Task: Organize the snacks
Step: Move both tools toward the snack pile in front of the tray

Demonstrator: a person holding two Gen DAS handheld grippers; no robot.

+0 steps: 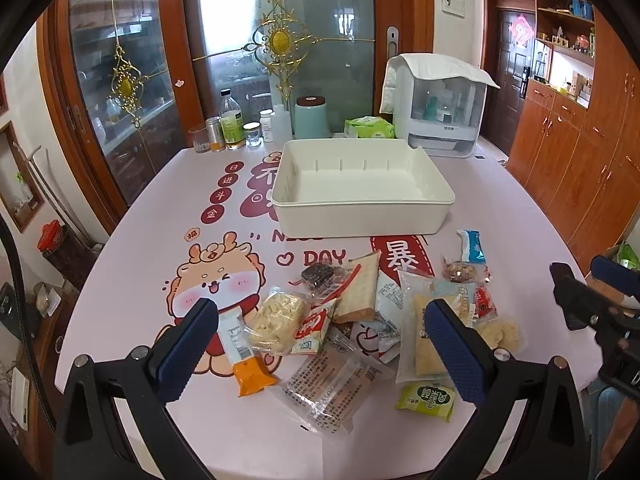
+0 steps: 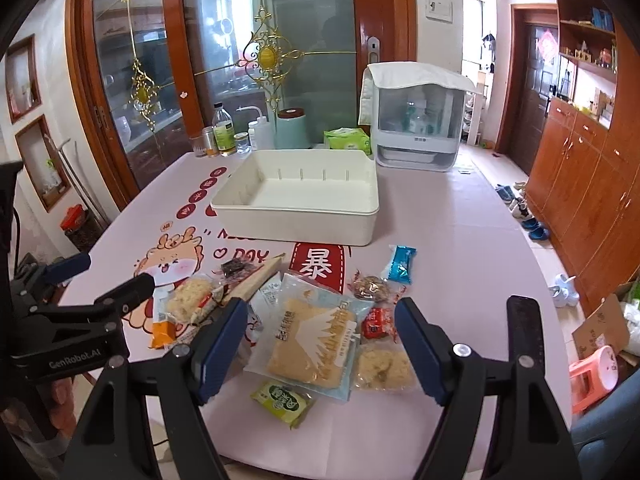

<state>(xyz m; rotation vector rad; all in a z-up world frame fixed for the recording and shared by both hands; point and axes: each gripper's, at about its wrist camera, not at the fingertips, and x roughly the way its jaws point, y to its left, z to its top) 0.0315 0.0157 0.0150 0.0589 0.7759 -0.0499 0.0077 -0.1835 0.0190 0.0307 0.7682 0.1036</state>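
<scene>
Bottles (image 1: 232,124) and tissue pack (image 1: 368,127) crowd behind white bin (image 1: 362,204)

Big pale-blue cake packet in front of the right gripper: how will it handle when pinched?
The pale-blue cake packet looks like thin film around a soft, flat cake, so it will probably sag if pinched by one edge. The glossy wrapper may slip on the pads. It partly overlaps neighbouring snacks, so lifting it may drag the green packet.

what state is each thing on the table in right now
white rectangular plastic bin: empty, upright
pile of wrapped snacks: loose on the pink tablecloth, none binned
blue foil snack packet: lying apart from the pile
left hand-held gripper: open, holding nothing
right hand-held gripper: open, holding nothing
clear glass bottle: upright, capped
</scene>
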